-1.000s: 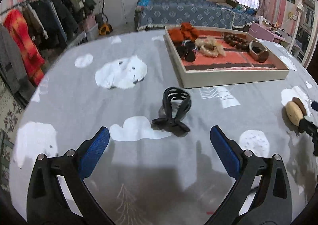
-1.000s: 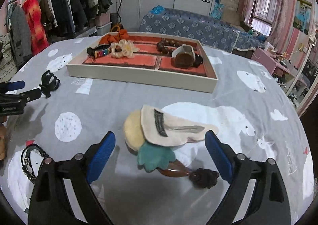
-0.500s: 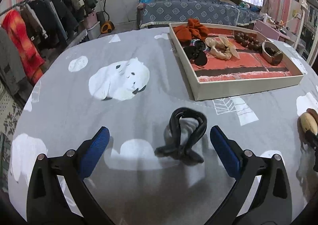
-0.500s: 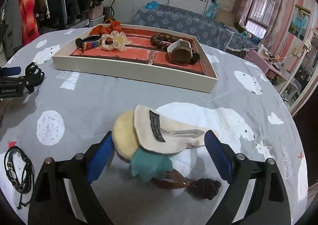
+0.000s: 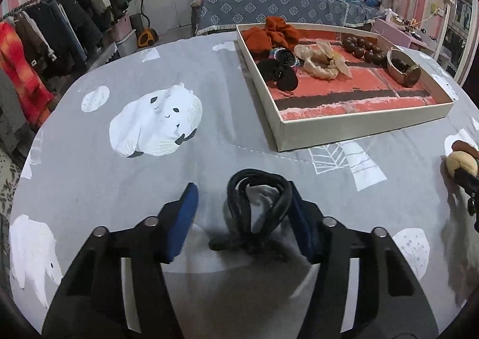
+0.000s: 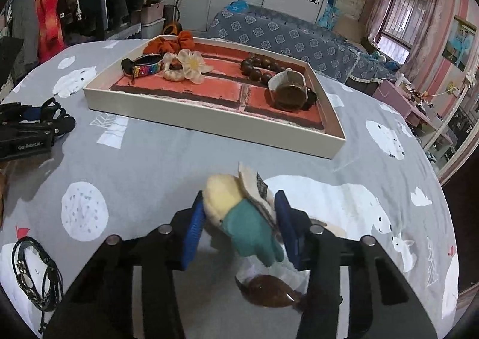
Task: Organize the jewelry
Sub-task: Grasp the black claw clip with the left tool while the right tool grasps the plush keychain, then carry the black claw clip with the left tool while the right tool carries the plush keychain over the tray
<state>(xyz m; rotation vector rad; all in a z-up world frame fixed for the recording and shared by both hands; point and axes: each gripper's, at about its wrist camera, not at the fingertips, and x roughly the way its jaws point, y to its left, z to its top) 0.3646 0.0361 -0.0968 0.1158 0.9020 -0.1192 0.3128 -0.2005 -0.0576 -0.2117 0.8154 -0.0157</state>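
Hidden and cut-off bits, both claws

Left gripper point(image 5: 241, 204): its right pad hides one side of the black hair claw point(image 5: 256, 207); whether it presses, can't tell. Far right, a plush piece point(image 5: 461, 160) runs off the edge. Right gripper point(image 6: 239, 219): plush hair clip point(image 6: 239, 213) squeezed between the pads, sides covered; brown end point(image 6: 269, 291) partly behind the right finger. Cord bracelet point(image 6: 36, 276), lower left, detail too small.

black hair claw point(image 5: 257, 207), plush clip point(image 6: 239, 213), on tablecloth point(image 5: 119, 189)

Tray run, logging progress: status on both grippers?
Left gripper closing, one pad on black hair claw. Right gripper closing, pads on plush clip. Tray path clear.
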